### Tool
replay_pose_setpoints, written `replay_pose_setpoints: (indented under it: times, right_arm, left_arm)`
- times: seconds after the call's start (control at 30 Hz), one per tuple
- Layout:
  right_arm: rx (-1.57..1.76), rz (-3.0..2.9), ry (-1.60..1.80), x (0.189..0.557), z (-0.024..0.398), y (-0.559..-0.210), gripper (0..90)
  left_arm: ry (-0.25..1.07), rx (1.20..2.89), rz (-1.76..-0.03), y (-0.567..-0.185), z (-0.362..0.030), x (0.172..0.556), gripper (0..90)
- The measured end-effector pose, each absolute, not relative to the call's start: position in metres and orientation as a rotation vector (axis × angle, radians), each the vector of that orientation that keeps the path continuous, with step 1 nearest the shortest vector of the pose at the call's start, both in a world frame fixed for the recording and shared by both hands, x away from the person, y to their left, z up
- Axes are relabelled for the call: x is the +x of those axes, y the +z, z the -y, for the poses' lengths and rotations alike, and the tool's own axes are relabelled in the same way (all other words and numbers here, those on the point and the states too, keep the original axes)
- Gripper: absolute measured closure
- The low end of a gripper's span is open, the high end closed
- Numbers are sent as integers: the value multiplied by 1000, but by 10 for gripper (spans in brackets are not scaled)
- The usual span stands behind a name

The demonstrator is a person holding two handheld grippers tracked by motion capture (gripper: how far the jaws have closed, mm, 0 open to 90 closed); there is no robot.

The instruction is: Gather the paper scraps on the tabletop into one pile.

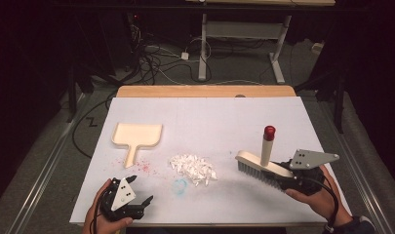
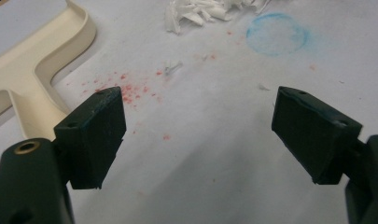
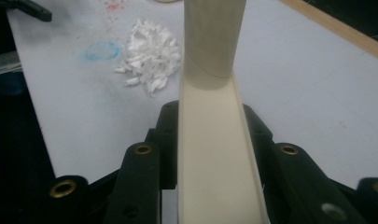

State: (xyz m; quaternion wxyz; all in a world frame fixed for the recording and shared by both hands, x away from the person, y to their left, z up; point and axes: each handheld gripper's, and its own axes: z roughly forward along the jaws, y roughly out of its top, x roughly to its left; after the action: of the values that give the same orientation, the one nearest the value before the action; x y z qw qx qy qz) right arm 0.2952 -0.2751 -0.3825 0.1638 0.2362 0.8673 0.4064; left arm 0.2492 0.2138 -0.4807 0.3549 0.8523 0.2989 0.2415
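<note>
Nearest the high camera, left gripper (image 1: 142,192) is held low over the white sheet (image 1: 224,117), jaws spread wide, nothing between them. Right gripper (image 1: 278,176) is clamped on the back of the brush (image 1: 261,167), whose bristles sit on the sheet right of the paper scraps (image 1: 192,168). Dustpan (image 1: 136,136) lies flat, well left of the pile, handle toward the left gripper.

Step judged: brush is secured, dustpan not yet picked up. Next move calls for the handle to be gripped and the pan mouth set against the pile before sweeping.

Bristles are hidden in the right gripper view by the brush back (image 3: 214,154). Dustpan (image 2: 42,70) is cut off in the left gripper view. Red specks (image 2: 130,88) and a blue smudge (image 2: 276,33) cannot be identified.
</note>
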Motion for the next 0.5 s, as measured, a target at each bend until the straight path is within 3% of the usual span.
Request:
replay_pose_setpoints:
  times: [0.5]
  right_arm:
    - [735, -2646, 1179, 297, 288, -401, 676]
  left_arm:
    - [619, 2216, -737, -480, -206, 255, 169]
